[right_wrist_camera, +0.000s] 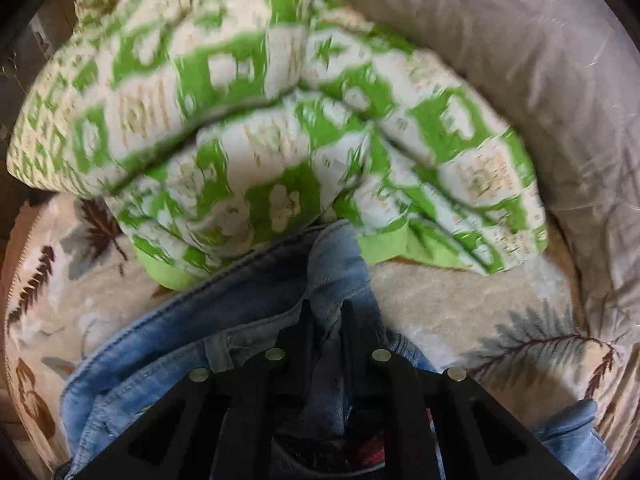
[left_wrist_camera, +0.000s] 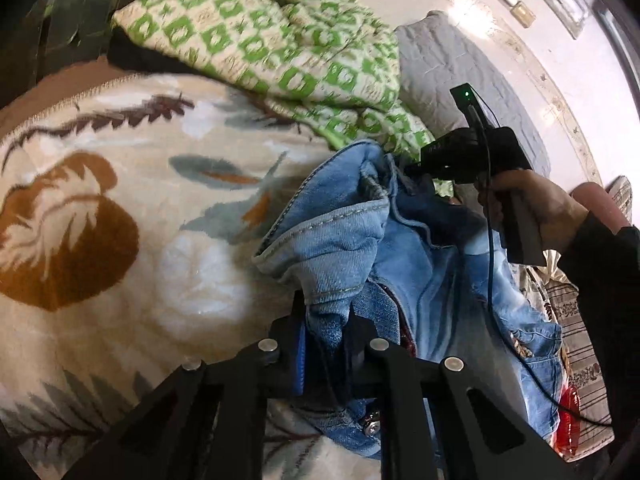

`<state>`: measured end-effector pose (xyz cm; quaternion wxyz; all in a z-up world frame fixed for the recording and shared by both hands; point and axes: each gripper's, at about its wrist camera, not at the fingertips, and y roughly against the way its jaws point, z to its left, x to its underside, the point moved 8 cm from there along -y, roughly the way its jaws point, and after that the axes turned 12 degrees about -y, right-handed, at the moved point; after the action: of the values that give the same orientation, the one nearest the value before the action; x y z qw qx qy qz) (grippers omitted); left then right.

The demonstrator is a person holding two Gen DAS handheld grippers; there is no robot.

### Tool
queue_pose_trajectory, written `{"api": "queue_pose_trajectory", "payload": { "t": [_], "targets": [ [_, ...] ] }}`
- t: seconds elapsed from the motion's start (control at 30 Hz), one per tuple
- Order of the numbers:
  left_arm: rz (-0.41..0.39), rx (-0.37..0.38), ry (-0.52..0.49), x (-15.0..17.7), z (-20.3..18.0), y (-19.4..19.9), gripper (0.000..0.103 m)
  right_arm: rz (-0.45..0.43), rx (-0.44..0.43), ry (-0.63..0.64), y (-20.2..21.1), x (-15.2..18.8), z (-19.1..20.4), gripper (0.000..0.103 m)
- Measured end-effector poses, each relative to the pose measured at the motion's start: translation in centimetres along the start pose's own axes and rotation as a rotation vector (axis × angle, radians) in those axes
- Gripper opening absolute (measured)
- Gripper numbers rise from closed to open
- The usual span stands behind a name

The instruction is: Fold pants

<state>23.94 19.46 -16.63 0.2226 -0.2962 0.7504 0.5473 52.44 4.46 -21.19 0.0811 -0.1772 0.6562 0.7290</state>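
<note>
Bed surface: cream plush blanket with brown and grey leaf print (left_wrist_camera: pixel 120 240), soft and uneven; likely to let a fold sag or drag fabric along, so creases may not lie flat.
Neighbouring bedding: folded green-and-cream patterned quilt (right_wrist_camera: pixel 280 140) just beyond the denim, touching or nearly touching its far edge; grey quilted pillow (right_wrist_camera: pixel 540 100) behind that. Little free room ahead, so a spread leg could ride up onto the quilt.
Garment: light blue denim pants (left_wrist_camera: pixel 400 260) bunched in a heap on the blanket, between the two tools; stitched hem or waistband edge turned over, inside showing. Layers tangled, so a pull may lift two layers at once or twist a leg.
Left tongs (left_wrist_camera: pixel 326 320): closed tight on a thick fold of the denim, blue pad against the cloth. Risk of slipping off a bulky seam, or of holding the wrong layer.
Right tongs (right_wrist_camera: pixel 326 316): nearly closed, pinching a narrow ridge of denim near a seam. Shallow bite; a sharp tug could free it.
Cable: thin black cable (left_wrist_camera: pixel 490 240) hanging from the right tool across the denim; could snag in a fold.
Hardware: small metal rivet or button (left_wrist_camera: pixel 372 426) near the left tool; could catch on the fingers.
</note>
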Motion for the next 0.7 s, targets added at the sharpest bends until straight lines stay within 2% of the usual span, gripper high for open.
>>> {"api": "queue_pose_trajectory", "payload": {
  "t": [0.1, 0.2, 0.3, 0.37, 0.47, 0.53, 0.6, 0.7],
  "targets": [
    [-0.058, 0.000, -0.030, -0.7, -1.1, 2.4, 0.012, -0.055, -0.015, 0.036, 2.9, -0.5, 1.1, 0.012],
    [-0.163, 0.011, -0.024, -1.7, -1.7, 6.5, 0.009, -0.136, -0.048, 0.115, 7.3, -0.9, 3.8, 0.012],
    [-0.270, -0.014, -0.005, -1.6, -1.0, 11.1, 0.008, -0.244, -0.096, 0.219, 12.2, -1.4, 8.3, 0.012],
    [-0.303, -0.050, 0.022, -1.0, 0.2, 12.9, 0.008, -0.297, -0.153, 0.270, 14.9, -1.1, 11.8, 0.012],
    [-0.345, -0.118, 0.080, 0.0, 3.0, 15.4, 0.007, -0.356, -0.198, 0.348, 16.7, -0.3, 17.1, 0.012],
    [-0.353, -0.133, 0.110, 0.8, 4.4, 16.4, 0.007, -0.359, -0.218, 0.375, 16.6, 0.2, 20.7, 0.012],
    [-0.326, -0.141, 0.146, 1.8, 5.8, 16.2, 0.008, -0.327, -0.213, 0.398, 15.0, 1.0, 23.7, 0.012],
    [-0.217, -0.180, 0.214, 3.9, 8.1, 14.0, 0.008, -0.245, -0.154, 0.406, 10.4, 2.0, 26.9, 0.012]
  ]
}}
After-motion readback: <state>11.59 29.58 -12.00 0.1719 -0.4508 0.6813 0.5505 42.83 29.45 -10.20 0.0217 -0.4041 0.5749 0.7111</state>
